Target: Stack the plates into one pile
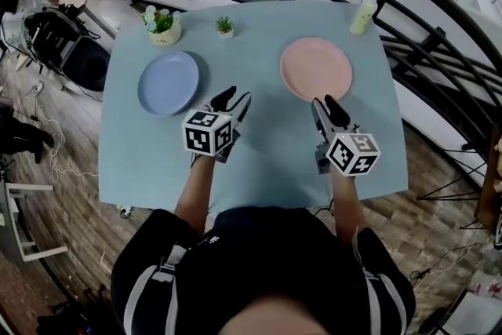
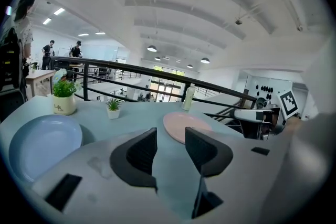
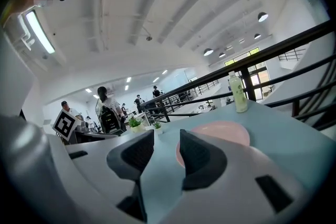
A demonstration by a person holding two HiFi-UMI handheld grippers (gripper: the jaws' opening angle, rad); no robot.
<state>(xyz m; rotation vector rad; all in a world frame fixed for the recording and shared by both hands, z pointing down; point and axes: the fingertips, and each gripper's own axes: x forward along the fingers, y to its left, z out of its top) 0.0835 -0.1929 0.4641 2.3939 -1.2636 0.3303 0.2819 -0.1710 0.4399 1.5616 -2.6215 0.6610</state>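
A blue plate (image 1: 169, 82) lies on the left half of the light-blue table (image 1: 251, 161), and a pink plate (image 1: 316, 68) lies on the right half. My left gripper (image 1: 233, 98) hovers just right of the blue plate, its jaws a little apart with nothing between them. My right gripper (image 1: 327, 103) is held over the near rim of the pink plate, jaws likewise apart and empty. The left gripper view shows the blue plate (image 2: 42, 144) at the left and the pink plate (image 2: 181, 124) ahead. In the right gripper view the pink plate (image 3: 223, 136) lies just past the jaws.
A potted plant in a white pot (image 1: 163, 26), a smaller plant (image 1: 224, 27) and a pale green bottle (image 1: 363, 13) stand along the table's far edge. A black railing (image 1: 423, 20) curves round the far and right sides. Chairs and people are at the far left.
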